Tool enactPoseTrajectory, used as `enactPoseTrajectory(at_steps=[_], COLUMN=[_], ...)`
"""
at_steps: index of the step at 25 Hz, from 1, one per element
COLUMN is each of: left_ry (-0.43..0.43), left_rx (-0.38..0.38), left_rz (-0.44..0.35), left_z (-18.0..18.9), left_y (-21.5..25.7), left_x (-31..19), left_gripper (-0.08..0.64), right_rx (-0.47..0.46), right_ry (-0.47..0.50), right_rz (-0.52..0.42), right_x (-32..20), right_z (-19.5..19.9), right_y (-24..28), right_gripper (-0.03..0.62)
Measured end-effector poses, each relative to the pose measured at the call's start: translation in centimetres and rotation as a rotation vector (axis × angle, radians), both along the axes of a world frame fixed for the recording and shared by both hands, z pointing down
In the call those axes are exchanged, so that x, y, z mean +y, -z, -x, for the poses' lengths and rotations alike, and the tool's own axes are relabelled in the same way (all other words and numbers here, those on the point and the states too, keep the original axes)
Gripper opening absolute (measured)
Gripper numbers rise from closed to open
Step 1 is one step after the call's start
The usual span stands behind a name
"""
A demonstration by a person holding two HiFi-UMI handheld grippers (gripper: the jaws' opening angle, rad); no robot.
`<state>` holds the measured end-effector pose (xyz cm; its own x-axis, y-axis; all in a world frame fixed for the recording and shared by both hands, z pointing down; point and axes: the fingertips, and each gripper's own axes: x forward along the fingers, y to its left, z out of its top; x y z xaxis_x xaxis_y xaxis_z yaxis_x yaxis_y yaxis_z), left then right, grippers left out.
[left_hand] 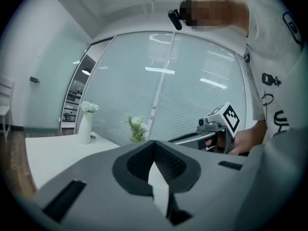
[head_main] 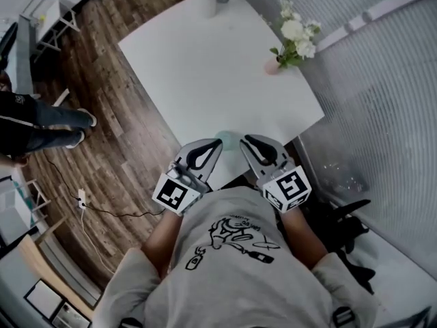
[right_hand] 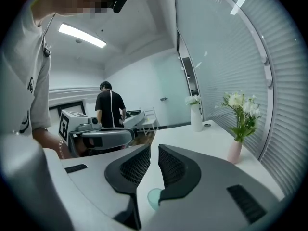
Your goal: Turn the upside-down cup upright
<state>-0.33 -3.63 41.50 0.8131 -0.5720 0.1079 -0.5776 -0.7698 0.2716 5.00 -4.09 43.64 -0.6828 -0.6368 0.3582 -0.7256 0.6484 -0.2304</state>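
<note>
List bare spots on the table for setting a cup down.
Free: the wide middle of the table, from the tall white vase at the far end to the pink vase on the right edge. Crowded: the near edge, where the cup sits by the left gripper and right gripper.

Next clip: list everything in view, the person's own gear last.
table: one, white, centre of the head view.
cup: one, pale green, near table edge, showing between the two grippers, partly hidden.
pink vase: one, holding white flowers, table's right edge.
white vase: one, tall, table's far end.
floor: brown wood, left of table.
bystander: one, dark clothes, far left.
power strip: one, white, on floor with a cable.
left gripper: grey, jaws together, empty.
right gripper: grey, narrow gap between jaws, nothing held.
</note>
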Motion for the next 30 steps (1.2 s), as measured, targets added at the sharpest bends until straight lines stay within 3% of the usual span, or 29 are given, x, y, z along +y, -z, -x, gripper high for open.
enactPoseTrajectory(at_steps=[14,30], left_ry=[0.056,0.096], left_rx=[0.049,0.081], left_rz=[-0.01,-0.068], left_z=[-0.4,0.3], left_y=[6.5,12.3], left_x=[-2.2,-2.2], left_gripper=[0.003,0.003], right_rx=[-0.118,-0.137], right_ry=[0.028,0.072], right_rz=[-0.088,-0.178], right_x=[-1.8,-1.7], right_z=[1.2,2.3], right_y=[8.2,14.1], right_gripper=[0.051,0.043])
